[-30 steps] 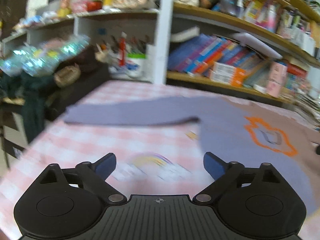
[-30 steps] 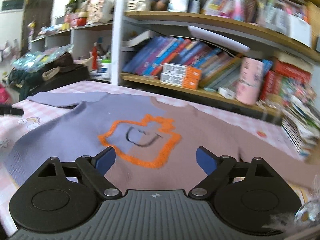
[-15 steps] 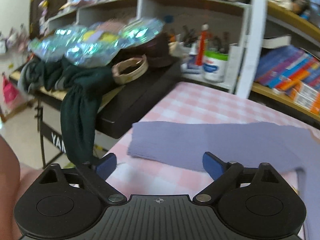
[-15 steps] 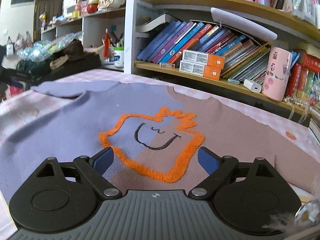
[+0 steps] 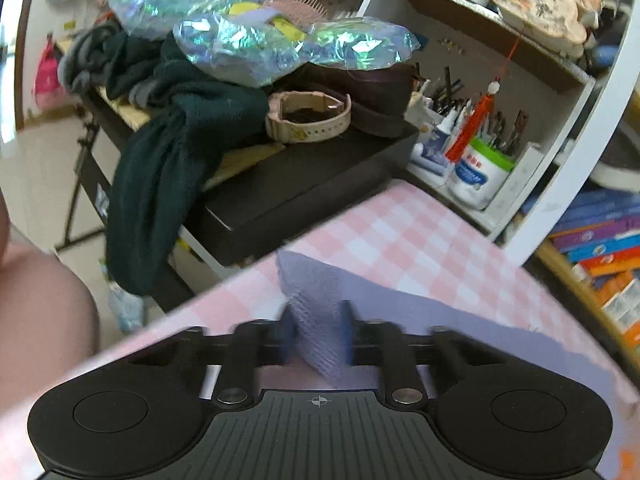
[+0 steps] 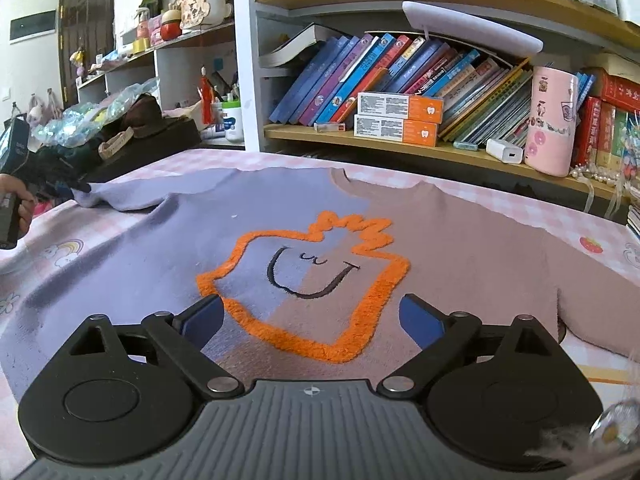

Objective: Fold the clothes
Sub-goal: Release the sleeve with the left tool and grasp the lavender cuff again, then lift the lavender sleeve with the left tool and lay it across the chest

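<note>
Left sleeve pinched for the first fold

The left tool (image 5: 318,338) is clamped on the purple sleeve cuff (image 5: 316,300) at the tabletop's (image 5: 400,236) left edge, likely to fold it inward; the right tool (image 6: 310,318) hovers spread over the flat-lying sweater (image 6: 168,248).

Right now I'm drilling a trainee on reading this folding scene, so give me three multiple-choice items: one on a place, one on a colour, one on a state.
1. Where does the sweater lie?
A. on the checked tablecloth
B. on a bookshelf
C. on the floor

2. What colour is the fuzzy outline on its chest?
A. green
B. orange
C. white

3. How is the left tool set?
A. open above the cloth
B. shut on nothing
C. shut on the sleeve

Answers: 1 A, pink checks show around the spread sweater. 2 B, the outline is bright orange. 3 C, purple cloth stands pinched between its fingers, while the right tool gapes open.
</note>
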